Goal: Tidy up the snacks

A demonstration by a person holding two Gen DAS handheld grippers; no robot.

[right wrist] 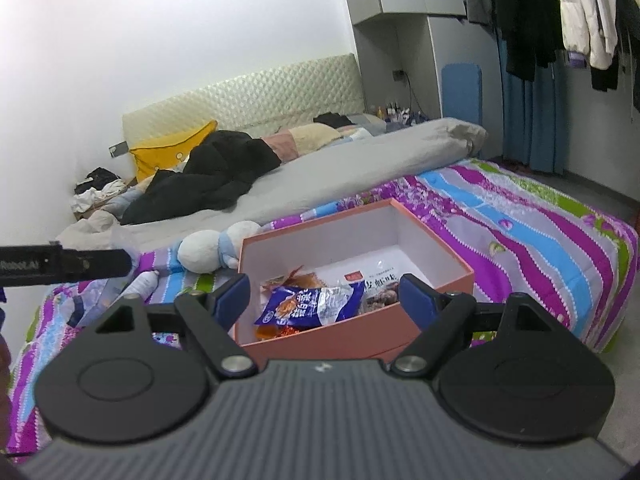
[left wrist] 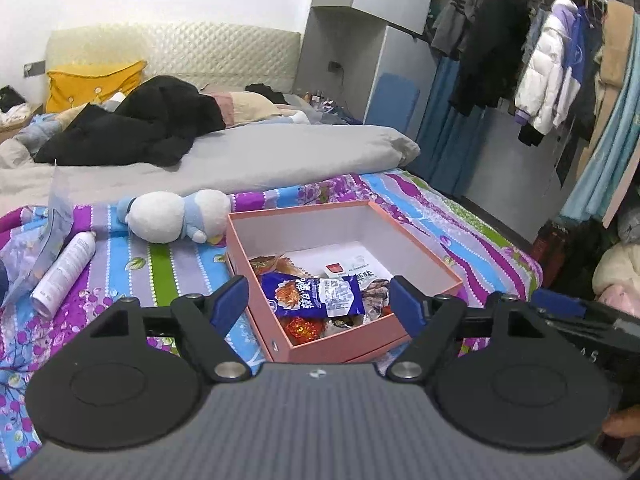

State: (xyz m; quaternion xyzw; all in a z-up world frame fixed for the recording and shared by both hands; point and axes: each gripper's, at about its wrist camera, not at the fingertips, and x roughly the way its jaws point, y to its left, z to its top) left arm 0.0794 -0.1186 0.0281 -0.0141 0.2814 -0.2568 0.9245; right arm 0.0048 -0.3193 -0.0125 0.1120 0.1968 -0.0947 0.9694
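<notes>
An open pink box [left wrist: 340, 344] [right wrist: 328, 336] with a white inside sits on the striped bedspread. It holds several snack packets; a blue and white packet [left wrist: 316, 294] [right wrist: 308, 306] lies on top, with orange and red wrappers beside and under it. My left gripper [left wrist: 318, 300] hovers open above the box's near corner, nothing between its blue pads. My right gripper [right wrist: 326, 300] stands open just before the box's near wall, also with nothing in it. The right gripper's body shows at the right edge of the left wrist view.
A white and blue plush toy [left wrist: 176, 218] [right wrist: 216, 254] lies left of the box. A white spray can [left wrist: 64, 272] and a clear plastic bag [left wrist: 44, 236] lie further left. A grey quilt [left wrist: 240, 160] and black clothes [left wrist: 132, 128] cover the bed behind. A clothes rack [left wrist: 540, 60] stands right.
</notes>
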